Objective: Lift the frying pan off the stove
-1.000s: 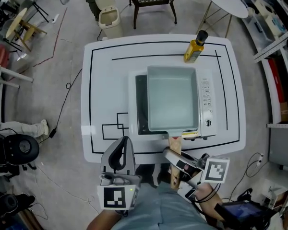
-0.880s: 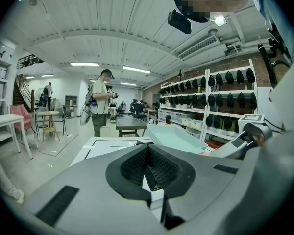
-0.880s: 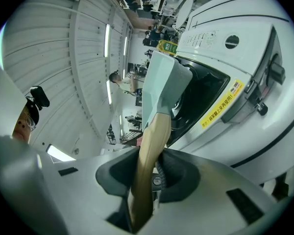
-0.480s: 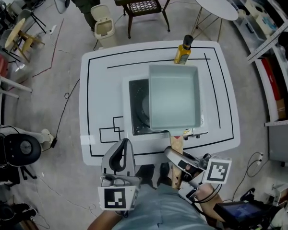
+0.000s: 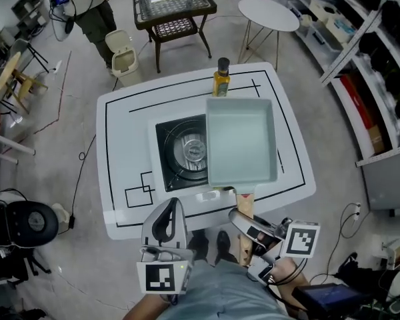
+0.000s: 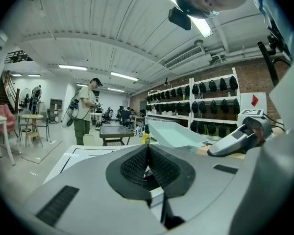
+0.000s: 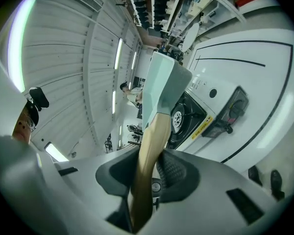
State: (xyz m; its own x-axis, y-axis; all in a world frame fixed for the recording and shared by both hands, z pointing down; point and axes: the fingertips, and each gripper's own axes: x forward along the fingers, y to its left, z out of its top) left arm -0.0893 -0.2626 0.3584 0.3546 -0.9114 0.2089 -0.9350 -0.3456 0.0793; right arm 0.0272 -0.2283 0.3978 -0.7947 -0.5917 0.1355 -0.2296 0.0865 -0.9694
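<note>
Right gripper (image 5: 248, 224) clamped on the wooden handle (image 5: 244, 207) of the frying pan (image 5: 241, 149). Pan is held up above the stove's (image 5: 180, 153) right side, with the burner (image 5: 194, 150) exposed on its left. Left gripper (image 5: 171, 209) is in front of the stove, jaws pressed together, empty. Oil bottle (image 5: 221, 77) stands behind the stove.

Noted a pale mint-green square frying pan (image 5: 241, 142) with a tan wooden handle (image 5: 245, 205). Saw a white-bodied gas stove (image 5: 180, 153) with a black burner top, on a white bench (image 5: 123, 139) marked with black lines. Spotted a yellow oil bottle (image 5: 221, 82) capped in black. Found both the left tongs (image 5: 173, 204) and the right tongs (image 5: 235, 215) pale grey with black ribbed pads, each carrying a black-and-white square-marker cube.
</note>
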